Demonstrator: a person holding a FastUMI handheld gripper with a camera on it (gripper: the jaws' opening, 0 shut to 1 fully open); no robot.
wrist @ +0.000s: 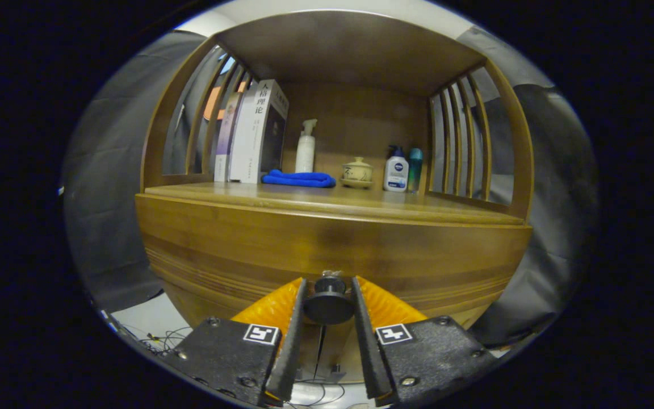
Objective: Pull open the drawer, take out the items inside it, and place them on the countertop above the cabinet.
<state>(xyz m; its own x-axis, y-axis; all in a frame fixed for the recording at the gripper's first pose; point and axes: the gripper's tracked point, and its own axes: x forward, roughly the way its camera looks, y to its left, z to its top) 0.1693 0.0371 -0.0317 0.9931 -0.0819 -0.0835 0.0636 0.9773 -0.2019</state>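
A wooden cabinet has a closed drawer front under its countertop. A round dark knob sticks out of the drawer front. My gripper has the knob between its two fingers, and both fingers press on the knob's sides. The drawer's inside is hidden.
On the countertop stand upright books, a folded blue cloth, a white pump bottle, a lidded ceramic cup, a lotion bottle and a teal bottle. Slatted wooden sides and a top board enclose the shelf. Cables lie on the floor below.
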